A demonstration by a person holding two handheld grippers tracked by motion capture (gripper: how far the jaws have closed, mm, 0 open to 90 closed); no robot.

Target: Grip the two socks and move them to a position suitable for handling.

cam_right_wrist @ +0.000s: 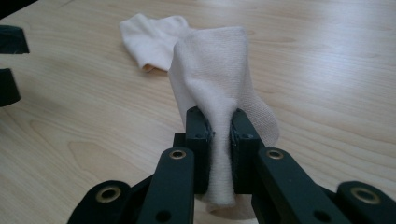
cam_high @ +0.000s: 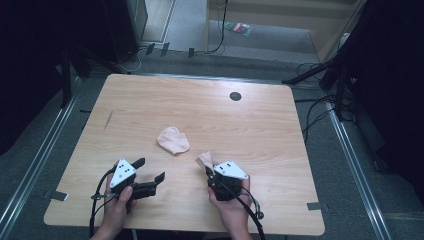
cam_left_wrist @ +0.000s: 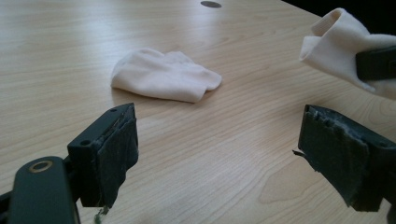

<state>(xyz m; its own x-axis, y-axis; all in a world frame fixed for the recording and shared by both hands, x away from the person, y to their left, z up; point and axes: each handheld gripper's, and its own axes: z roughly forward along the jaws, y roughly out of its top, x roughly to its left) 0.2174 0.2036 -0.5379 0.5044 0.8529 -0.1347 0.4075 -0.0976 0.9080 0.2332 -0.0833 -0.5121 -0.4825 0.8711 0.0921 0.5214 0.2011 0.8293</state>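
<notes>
Already a small cream knitted cotton sock (cam_right_wrist: 219,70) is pinched between the clenched jaws of the right gripper (cam_right_wrist: 219,140), its body standing up above them near the front edge of the pale wood-grain counter (cam_high: 280,135). Its mate, a second cream sock lying crumpled flat (cam_high: 173,140), rests near the middle of the counter, just beyond and between the two tools. The left gripper (cam_left_wrist: 219,154) hovers low over the wood with its jaws spread wide and nothing between them, aimed toward the lying sock. The step in hand looks like gathering the pair: one sock is secured, the other waits. The next move probably calls for the free gripper to go forward and close on an edge of the flat sock, or take the loose end of the held one. Which end of the held sock is gripped cannot be made out, and its lower part is hidden behind the jaws.
</notes>
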